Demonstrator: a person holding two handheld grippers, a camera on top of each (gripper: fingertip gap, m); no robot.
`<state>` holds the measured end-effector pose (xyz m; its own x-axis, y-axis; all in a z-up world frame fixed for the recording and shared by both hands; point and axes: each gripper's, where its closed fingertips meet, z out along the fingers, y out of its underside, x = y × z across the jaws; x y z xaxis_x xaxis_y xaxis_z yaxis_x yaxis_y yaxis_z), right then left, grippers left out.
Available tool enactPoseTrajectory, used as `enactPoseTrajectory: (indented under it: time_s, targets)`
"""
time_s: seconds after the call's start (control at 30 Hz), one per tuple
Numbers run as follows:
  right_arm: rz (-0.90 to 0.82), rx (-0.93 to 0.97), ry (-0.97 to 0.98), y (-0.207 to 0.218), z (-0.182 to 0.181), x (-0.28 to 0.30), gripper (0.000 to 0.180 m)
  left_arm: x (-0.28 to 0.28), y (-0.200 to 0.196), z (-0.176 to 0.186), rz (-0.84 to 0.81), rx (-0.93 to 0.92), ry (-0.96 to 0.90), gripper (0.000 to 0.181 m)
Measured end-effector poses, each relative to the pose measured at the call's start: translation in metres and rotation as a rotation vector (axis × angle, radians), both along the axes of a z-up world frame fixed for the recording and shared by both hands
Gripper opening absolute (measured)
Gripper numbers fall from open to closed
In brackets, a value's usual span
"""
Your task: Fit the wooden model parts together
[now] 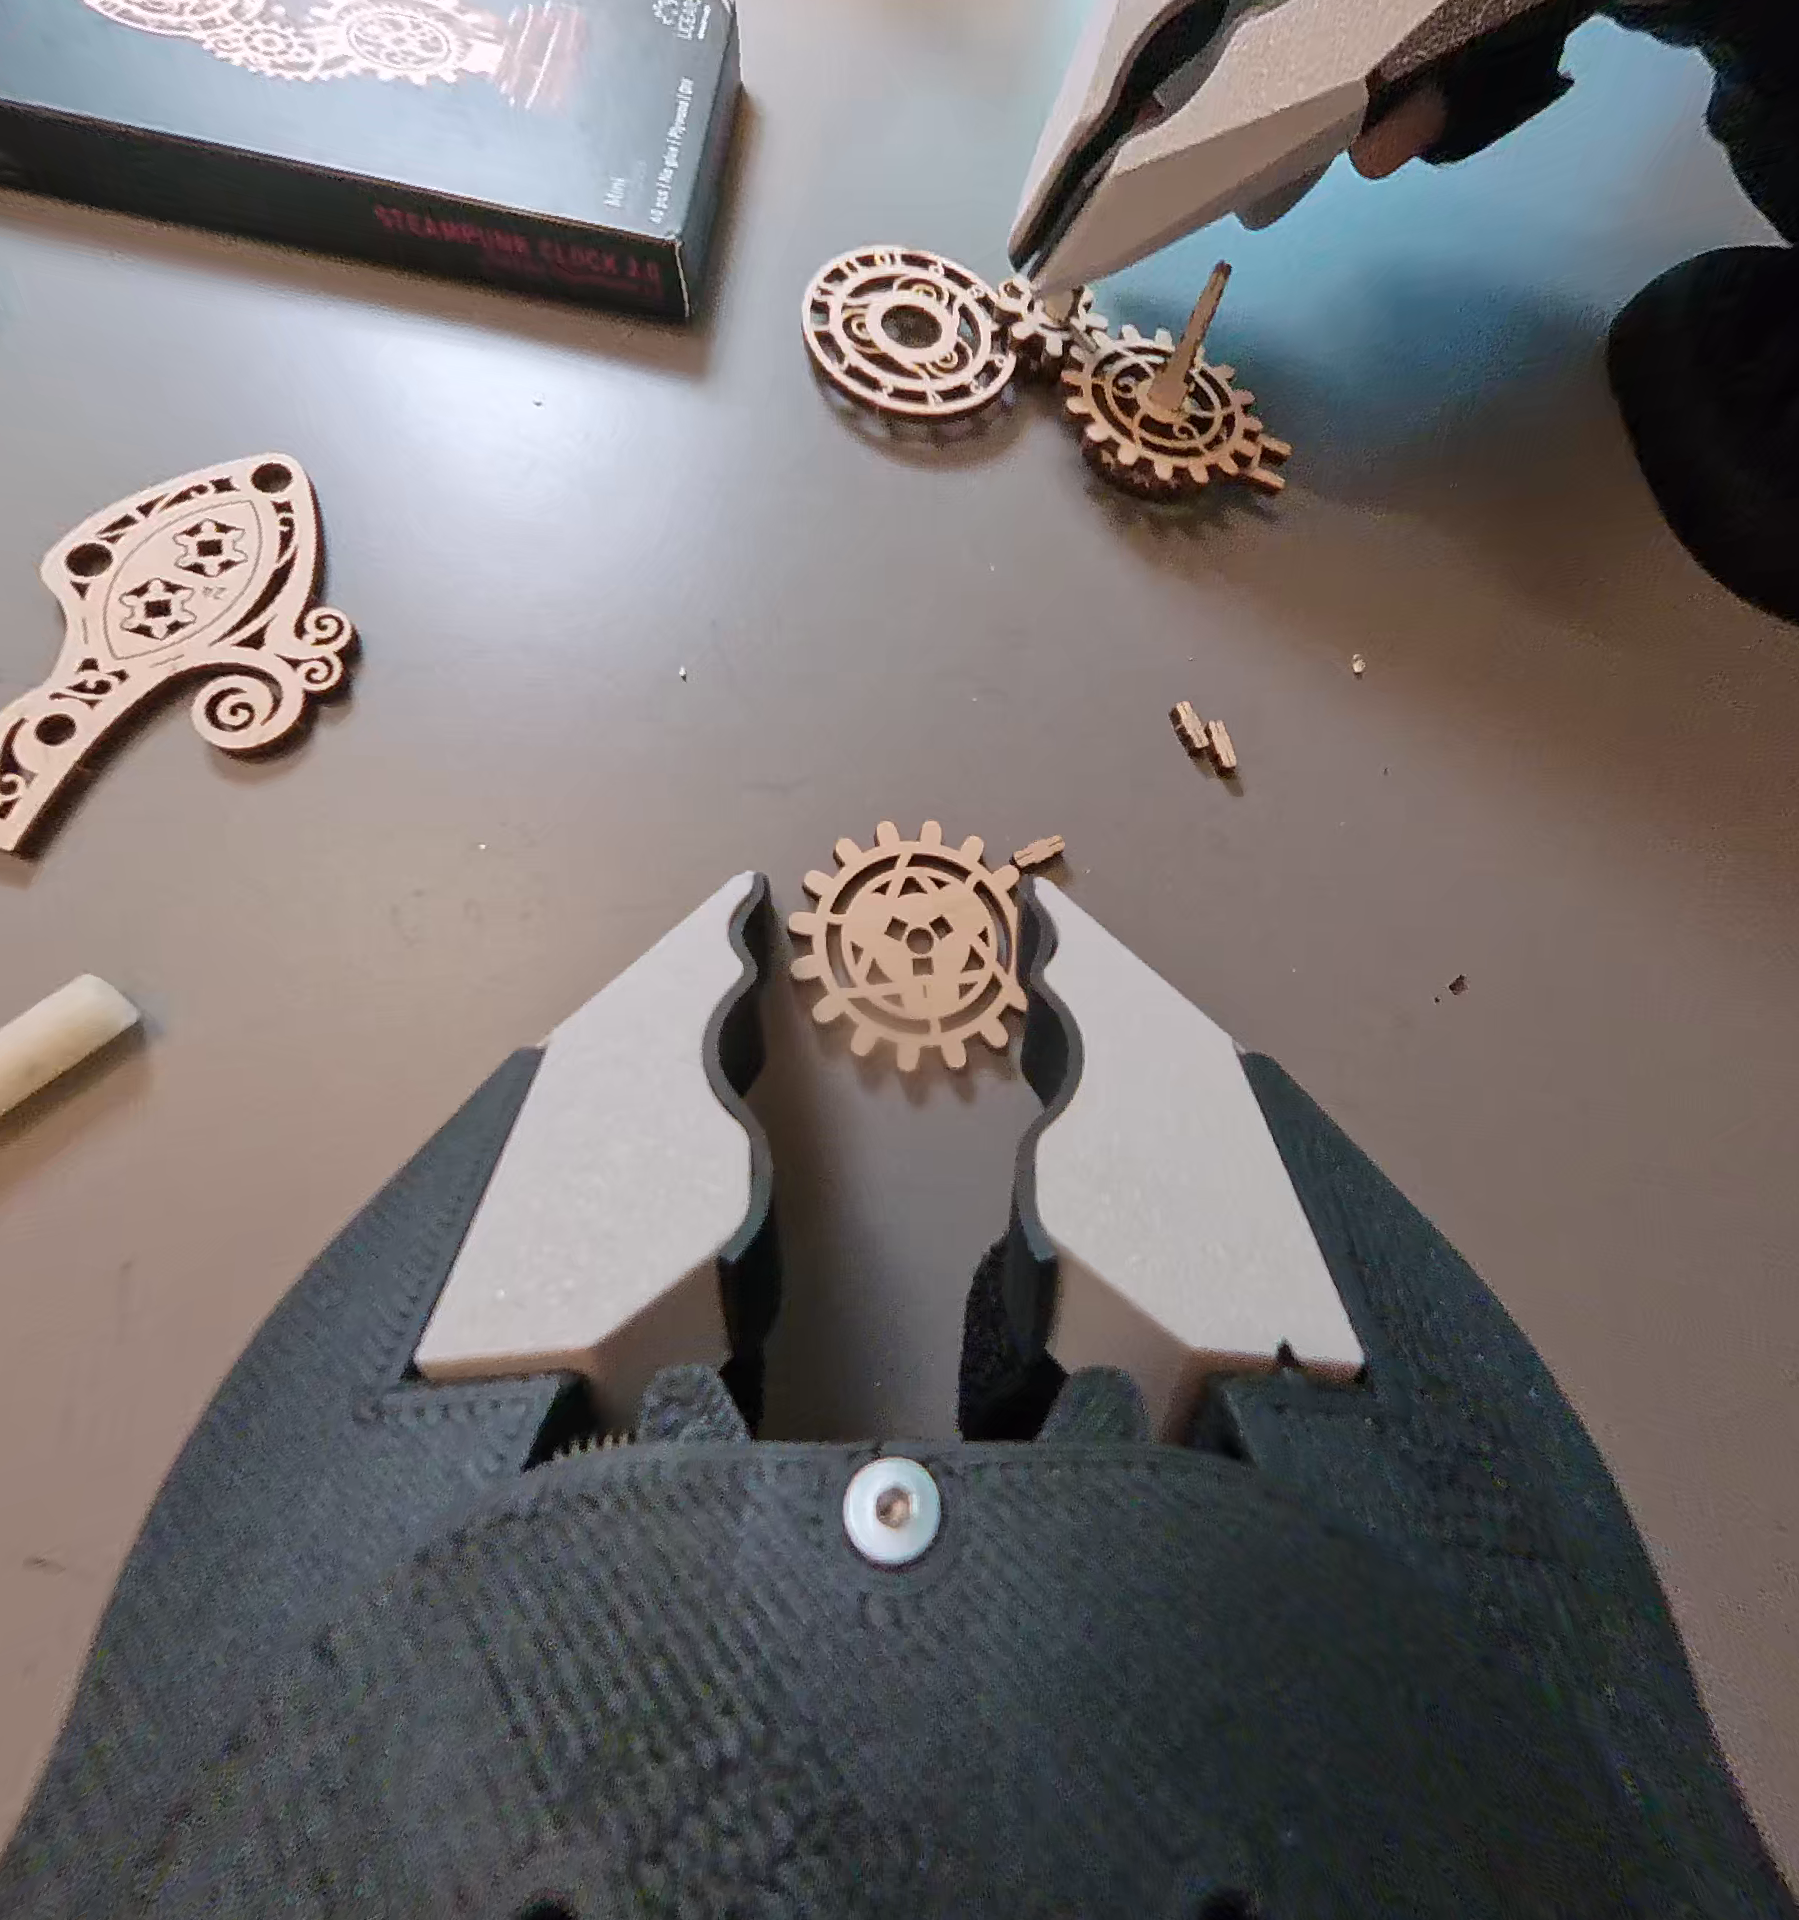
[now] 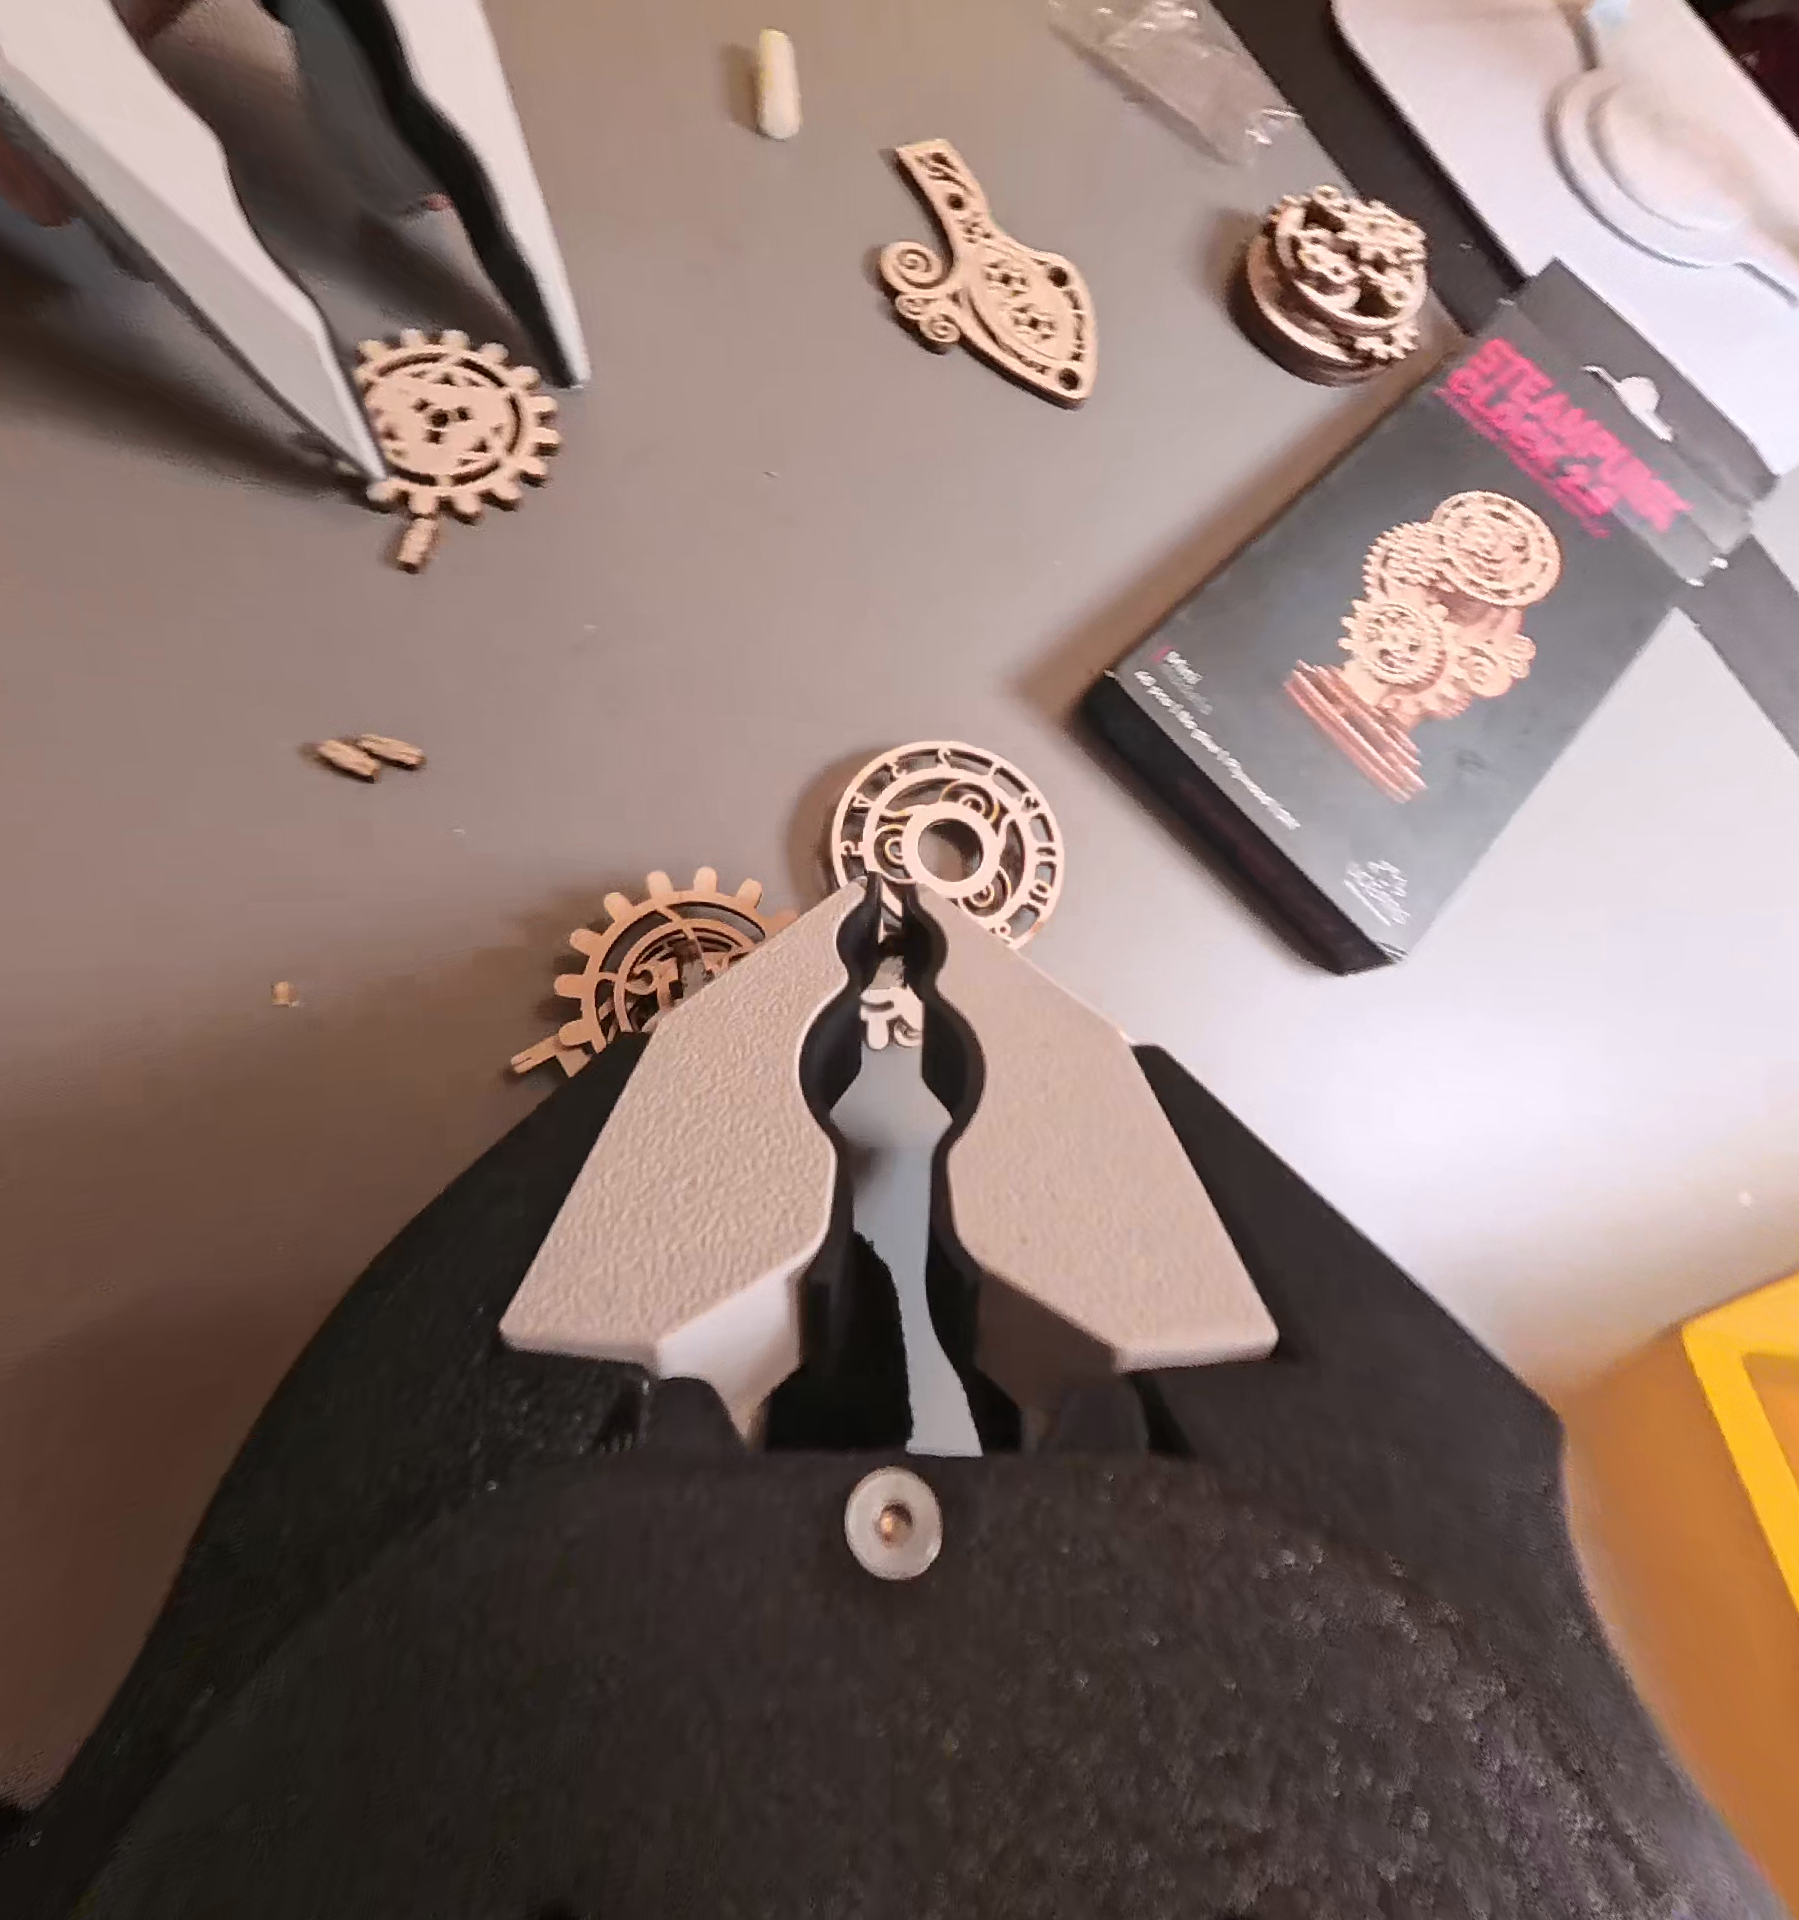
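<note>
Left wrist view shows the left gripper (image 1: pixel 900 914) spread around a flat gear (image 1: pixel 910 945), the right gripper (image 1: pixel 1040 272) pinching a small gear (image 1: pixel 1046 317); next, close and lift.

- A broad bare stretch of the grey table (image 1: pixel 583 665) is left free between the flat gear (image 1: pixel 910 945) and the black box (image 1: pixel 375 135).
- The right-hand path is narrowed by 2 small pegs (image 1: pixel 1204 738) and scattered chips.
- The far corner is crowded by the ring dial (image 1: pixel 905 332), the pinned gear (image 1: pixel 1165 410) and the right gripper (image 1: pixel 1040 275).
- The left edge is blocked by the ornate plate (image 1: pixel 147 644) and a pale stick (image 1: pixel 33 1051).
</note>
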<state>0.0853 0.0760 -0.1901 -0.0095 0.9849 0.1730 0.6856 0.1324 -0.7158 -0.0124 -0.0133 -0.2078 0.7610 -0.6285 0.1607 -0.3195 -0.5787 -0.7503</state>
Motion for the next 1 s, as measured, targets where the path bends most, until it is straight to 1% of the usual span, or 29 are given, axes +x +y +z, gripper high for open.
enactPoseTrajectory:
  time_s: [0.1, 0.23, 0.37, 0.43, 0.5, 0.57, 0.63, 0.77, 0.9, 1.0]
  targets:
    - [-0.053, 0.017, 0.015, 0.012, 0.001, 0.002, 0.002, -0.002, 0.0, -0.001, 0.004, -0.001, 0.001, 0.035]
    - [-0.091, 0.019, 0.079, 0.02, 0.013, 0.002, 0.008, -0.002, 0.001, -0.001, 0.01, -0.002, -0.004, 0.027]
    - [-0.108, 0.023, 0.197, 0.023, 0.038, -0.001, 0.013, -0.001, 0.0, -0.001, 0.005, -0.007, -0.013, 0.026]
    - [-0.065, 0.01, 0.263, 0.014, 0.052, -0.005, 0.014, 0.0, -0.001, 0.0, -0.007, -0.012, -0.025, 0.028]
    - [0.007, -0.031, 0.277, -0.002, 0.059, -0.007, 0.016, 0.001, -0.002, 0.001, -0.018, -0.009, -0.029, 0.034]
    - [0.099, -0.085, 0.237, -0.024, 0.056, -0.008, 0.016, 0.003, -0.004, 0.004, -0.036, -0.003, -0.038, 0.041]
    - [0.197, -0.129, 0.141, -0.048, 0.042, -0.005, 0.016, 0.003, -0.006, 0.005, -0.05, -0.004, -0.036, 0.047]
    - [0.308, -0.129, -0.01, -0.078, 0.016, -0.005, 0.013, 0.005, -0.012, 0.005, -0.086, -0.012, -0.025, 0.053]
    - [0.356, -0.112, -0.083, -0.092, 0.002, -0.015, 0.01, 0.009, -0.019, 0.0, -0.135, -0.027, 0.015, 0.052]
    - [0.388, -0.061, -0.136, -0.091, -0.005, -0.021, 0.01, 0.012, -0.025, -0.001, -0.176, -0.025, 0.046, 0.046]
